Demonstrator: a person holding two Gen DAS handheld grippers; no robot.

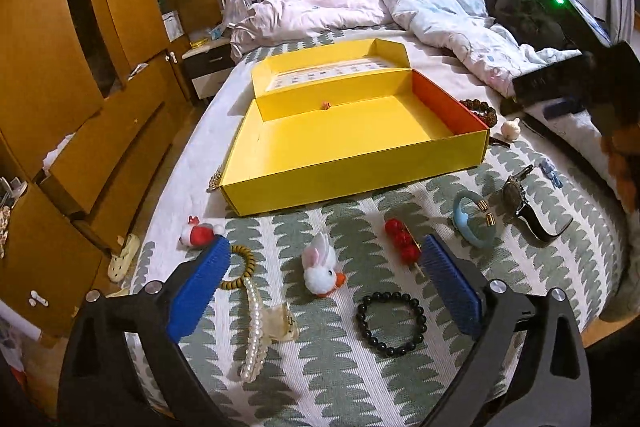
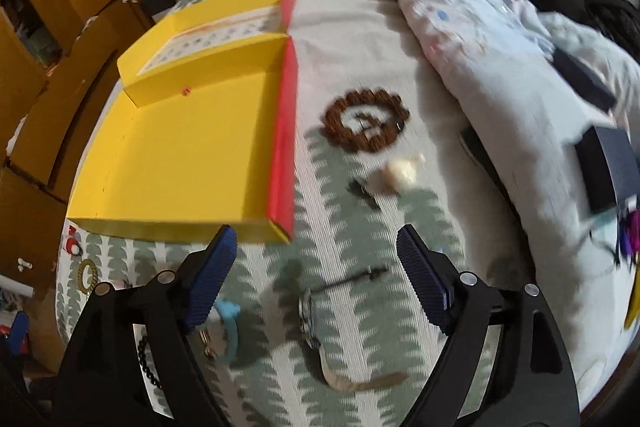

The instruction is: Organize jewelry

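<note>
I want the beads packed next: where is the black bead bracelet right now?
In the left wrist view the black bead bracelet lies on the patterned bedspread, near the camera, right of the pearl hair claw, below the white bunny plush.

bed (image 1: pixel 360 387) w/ green-leaf cover: yellow box (image 1: pixel 352 163), black bead bracelet (image 1: pixel 391 323), watch (image 1: pixel 520 201), rumpled quilt (image 1: pixel 440 11).

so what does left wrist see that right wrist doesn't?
Left wrist only: plush rabbit, red bead stick, pearl clip, the whole black bracelet.
Right wrist only: the full ring of the brown bracelet, which left wrist catches only partly behind the box, and a dark box on the quilt.
Both: open yellow box, watch, blue bangle.
</note>
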